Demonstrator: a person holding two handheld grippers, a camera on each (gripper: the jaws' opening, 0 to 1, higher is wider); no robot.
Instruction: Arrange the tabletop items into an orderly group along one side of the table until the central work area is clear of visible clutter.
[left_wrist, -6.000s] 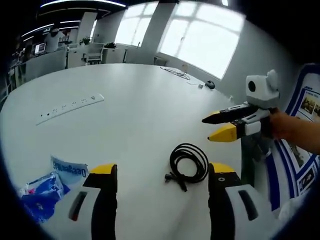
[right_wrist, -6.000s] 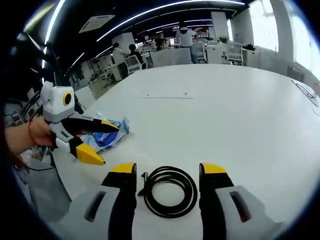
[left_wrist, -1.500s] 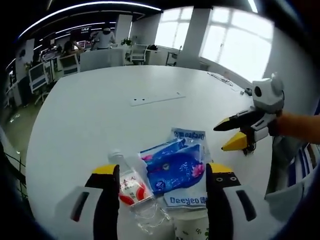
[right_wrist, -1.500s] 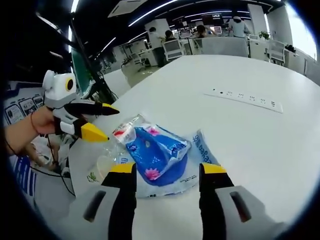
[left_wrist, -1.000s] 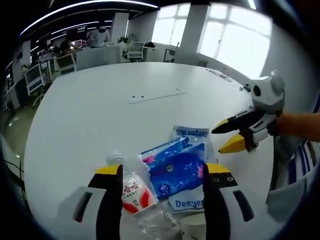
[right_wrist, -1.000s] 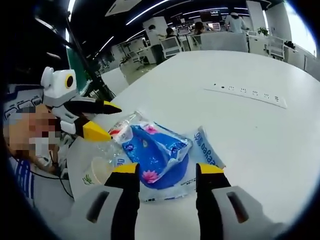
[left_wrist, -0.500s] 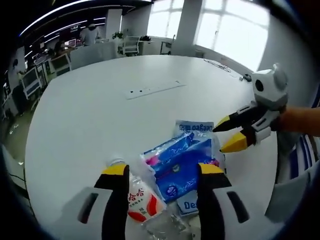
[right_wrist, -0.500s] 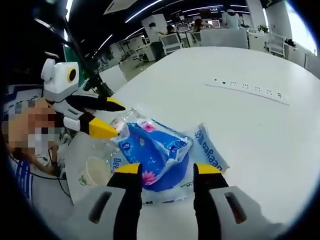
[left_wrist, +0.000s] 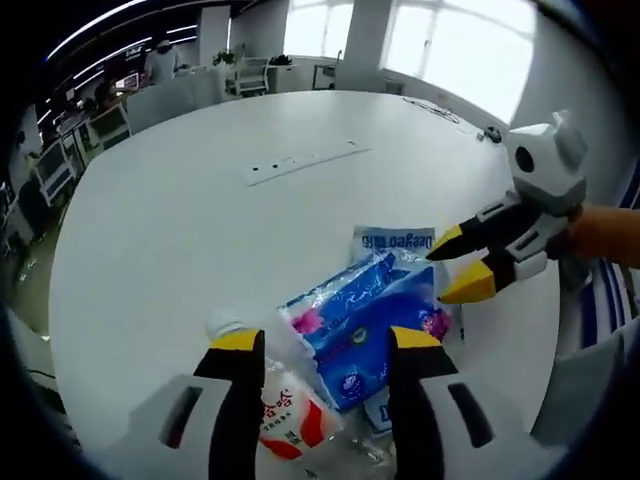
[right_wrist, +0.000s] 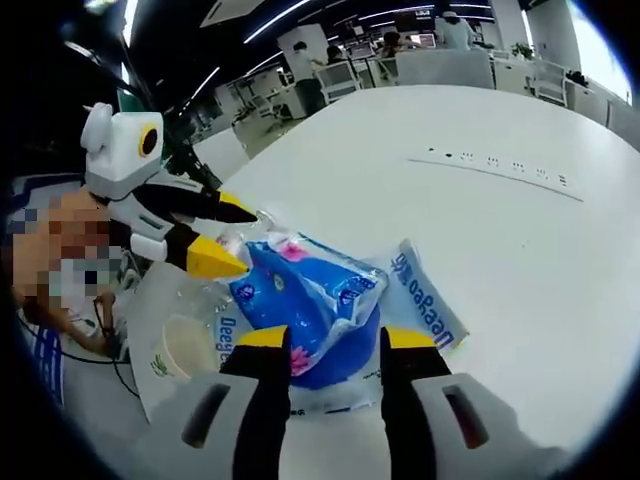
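Near the desk's edge, the right gripper (right_wrist: 325, 345) was spread open over the blue tissue pack (right_wrist: 305, 290), nothing gripped. The left gripper (left_wrist: 315, 345) was parted too, empty, between the water bottle (left_wrist: 285, 420) and that pack, paper cup (right_wrist: 185, 350) alongside.

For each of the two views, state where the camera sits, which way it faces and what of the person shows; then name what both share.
Left gripper view: rides the left gripper, looking across the white table toward bright windows; the right gripper and the hand holding it enter from the right.
Right gripper view: rides the right gripper, facing the office desks; the left gripper enters from the left.
Shared: the blue tissue pack, plastic bottle and power strip.
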